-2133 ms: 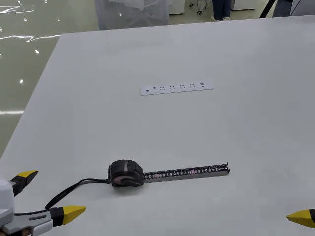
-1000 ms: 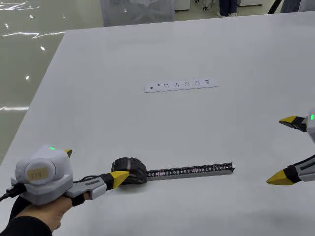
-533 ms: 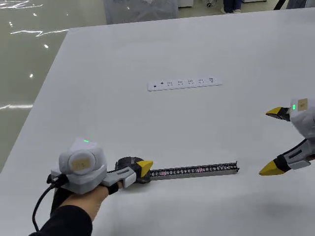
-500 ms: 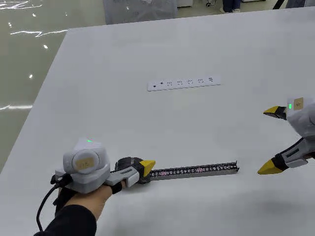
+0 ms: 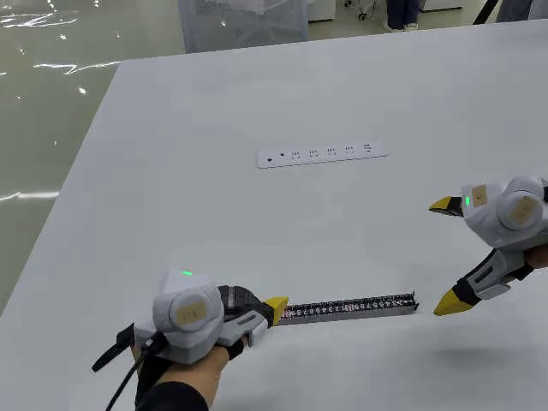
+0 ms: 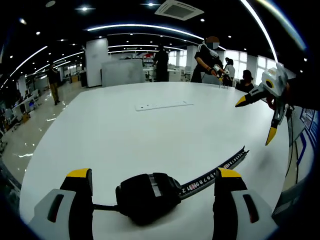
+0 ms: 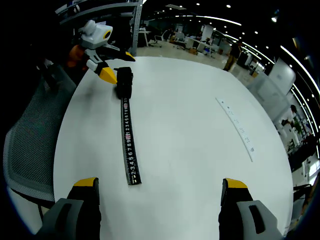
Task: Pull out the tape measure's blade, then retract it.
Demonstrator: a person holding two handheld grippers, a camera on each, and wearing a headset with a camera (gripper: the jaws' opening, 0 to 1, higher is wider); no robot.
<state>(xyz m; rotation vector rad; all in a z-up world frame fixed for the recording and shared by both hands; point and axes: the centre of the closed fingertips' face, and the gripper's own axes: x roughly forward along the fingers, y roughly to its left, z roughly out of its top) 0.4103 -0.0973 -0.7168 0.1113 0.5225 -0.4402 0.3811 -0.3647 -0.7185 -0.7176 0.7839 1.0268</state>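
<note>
"Where's the tape measure sitting?"

"The black, round-cornered tape measure case [image 5: 241, 299] lies on the big white tabletop [image 5: 257, 94], close to the near edge. Its dark blade with pale numerals [image 5: 351, 306] is pulled out. It lies flat on the table and runs off to the right."

"And the left gripper?"

"The left gripper [image 6: 153, 173], grey with yellow tips, is down at the case. In the left gripper view its jaws stand wide apart, one on each side of the case, with bare table showing on both sides. It's released, gripping nothing. A thin black strap [image 6: 102, 206] trails from the case toward the left jaw."

"The right one?"

"The right gripper [image 5: 445, 254] hangs above the table just past the blade's free end, not touching it. Its jaws are spread wide with nothing between them. In the right gripper view the blade's end lies nearer the left jaw, and the blade runs straight away to the case."

"Anything else about?"

"A long white power strip [image 5: 322, 155] lies well beyond the tape, roughly parallel with the blade. In the left gripper view a person in dark clothes [image 6: 206, 57] stands at the table's far side."
</note>
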